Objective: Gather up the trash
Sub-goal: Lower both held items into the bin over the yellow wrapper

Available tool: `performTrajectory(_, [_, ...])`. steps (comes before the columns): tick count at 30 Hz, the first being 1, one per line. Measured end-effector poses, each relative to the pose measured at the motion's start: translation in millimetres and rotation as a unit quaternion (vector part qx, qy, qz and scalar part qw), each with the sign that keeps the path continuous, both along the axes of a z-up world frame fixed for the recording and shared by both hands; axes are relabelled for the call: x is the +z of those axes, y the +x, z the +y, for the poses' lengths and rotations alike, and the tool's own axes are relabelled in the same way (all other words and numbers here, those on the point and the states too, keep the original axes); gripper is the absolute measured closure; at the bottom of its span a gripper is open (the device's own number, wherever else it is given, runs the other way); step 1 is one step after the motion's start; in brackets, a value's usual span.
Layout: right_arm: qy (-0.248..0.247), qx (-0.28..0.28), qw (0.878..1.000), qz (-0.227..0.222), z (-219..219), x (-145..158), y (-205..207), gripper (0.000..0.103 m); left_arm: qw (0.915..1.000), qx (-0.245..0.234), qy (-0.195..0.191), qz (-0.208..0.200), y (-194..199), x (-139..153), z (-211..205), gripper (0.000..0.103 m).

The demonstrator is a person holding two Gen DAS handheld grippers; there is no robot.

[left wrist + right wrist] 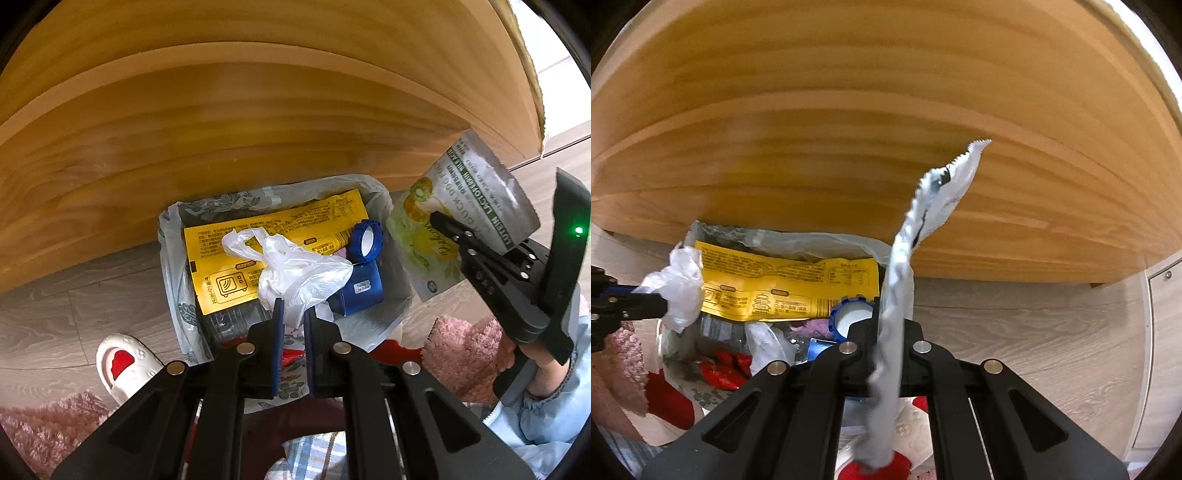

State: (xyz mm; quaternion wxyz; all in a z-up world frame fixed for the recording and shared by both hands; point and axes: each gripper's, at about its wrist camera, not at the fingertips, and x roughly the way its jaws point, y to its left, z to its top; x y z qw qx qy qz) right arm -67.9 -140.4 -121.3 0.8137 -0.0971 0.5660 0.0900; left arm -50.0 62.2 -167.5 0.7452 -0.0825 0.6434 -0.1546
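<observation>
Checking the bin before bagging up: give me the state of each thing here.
Left gripper: shut on white plastic bag.
Right gripper: shut on snack pouch.
Bin: lined, open, partly full.
Yellow wrapper: inside, flat.
Blue cap: inside.

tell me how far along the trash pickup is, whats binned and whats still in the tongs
Already in the lined bin: a yellow wrapper, a blue cap and a blue container. In hand: the left tongs pinch a crumpled white plastic bag over the bin, and the right tongs grip a silver snack pouch beside it. Left: releasing both into the bin. Whether more trash waits elsewhere is out of view.
</observation>
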Motion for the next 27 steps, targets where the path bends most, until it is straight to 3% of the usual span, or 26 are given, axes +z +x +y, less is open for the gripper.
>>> performTrajectory(12, [-0.032, 0.028, 0.999, 0.021, 16, -32, 3, 0.101, 0.9993, 0.015, 0.027, 0.021, 5, -15, 4, 0.096])
performTrajectory(27, [0.001, 0.016, 0.996, 0.090, -11, -67, 25, 0.100, 0.9973, 0.009, 0.058, 0.046, 13, -25, -8, 0.096])
